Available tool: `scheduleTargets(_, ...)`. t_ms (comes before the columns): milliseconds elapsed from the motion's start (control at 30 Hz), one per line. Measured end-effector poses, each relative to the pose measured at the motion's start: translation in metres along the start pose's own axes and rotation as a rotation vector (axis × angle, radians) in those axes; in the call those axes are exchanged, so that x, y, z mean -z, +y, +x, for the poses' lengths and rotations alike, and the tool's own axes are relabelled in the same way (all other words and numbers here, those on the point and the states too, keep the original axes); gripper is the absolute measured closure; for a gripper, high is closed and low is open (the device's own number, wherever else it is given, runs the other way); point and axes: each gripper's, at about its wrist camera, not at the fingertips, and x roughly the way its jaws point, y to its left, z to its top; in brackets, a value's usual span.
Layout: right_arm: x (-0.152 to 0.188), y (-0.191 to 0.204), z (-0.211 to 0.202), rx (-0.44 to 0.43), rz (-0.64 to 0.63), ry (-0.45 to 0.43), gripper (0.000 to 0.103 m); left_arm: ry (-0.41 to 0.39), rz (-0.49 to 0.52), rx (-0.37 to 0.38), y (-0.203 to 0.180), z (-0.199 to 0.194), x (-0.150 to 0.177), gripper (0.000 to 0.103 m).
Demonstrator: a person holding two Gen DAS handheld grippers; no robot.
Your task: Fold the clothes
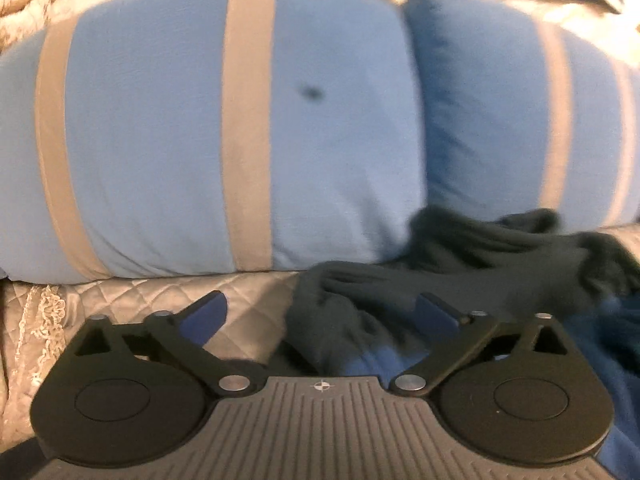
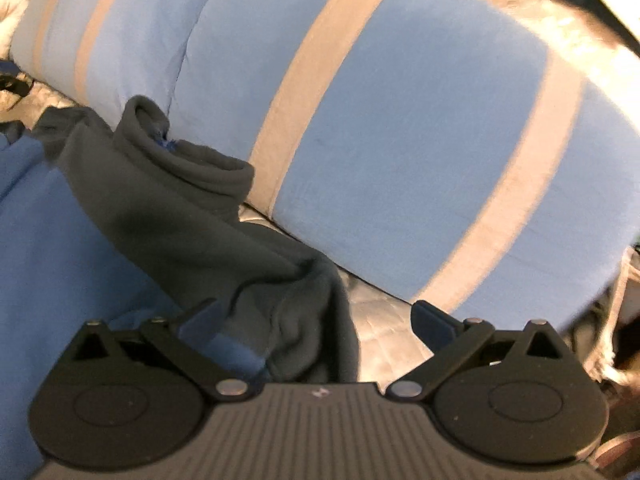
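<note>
On bed, below pillows: both my grippers wide, empty.
Dark garment (image 2: 192,224) straight ahead of right gripper (image 2: 316,320), running up-left; left gripper (image 1: 320,312) equally near.

Left gripper (image 1: 320,312): jaws spread wide, holding nothing.
Right gripper (image 2: 316,318): jaws spread wide, holding nothing.

Two light-blue pillows with grey stripes (image 1: 208,128) stand side by side straight ahead of the left gripper, filling most of its view; the nearer one carries a small dark spot. Ahead and to the right of the right gripper the same pillows (image 2: 400,152) lean on a quilted silver-grey bedspread (image 2: 384,340), which lies just below them. A lace trim (image 1: 40,320) edges the bedspread far left.
</note>
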Motion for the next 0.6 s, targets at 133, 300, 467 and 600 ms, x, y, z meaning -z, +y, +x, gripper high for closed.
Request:
scheduleTargets(133, 0.02, -0.021, -0.037, 0.046, 0.08, 0.018, 0.0, 0.003, -0.002, 0.095, -0.013, -0.036, 0.011, 0.0)
scheduleTargets(300, 0.051, -0.056, -0.064, 0.089, 0.222, 0.026, 0.0, -0.047, 0.052, 0.124, -0.038, -0.082, 0.021, 0.0)
scheduleTargets(467, 0.082, -0.1, -0.088, 0.126, 0.404, 0.048, 0.0, -0.065, 0.065, 0.159, -0.056, -0.105, 0.033, 0.0)
scheduleTargets(600, 0.104, -0.12, -0.097, 0.135, 0.513, 0.061, 0.0, -0.055, 0.063, 0.192, -0.071, -0.11, 0.046, 0.0)
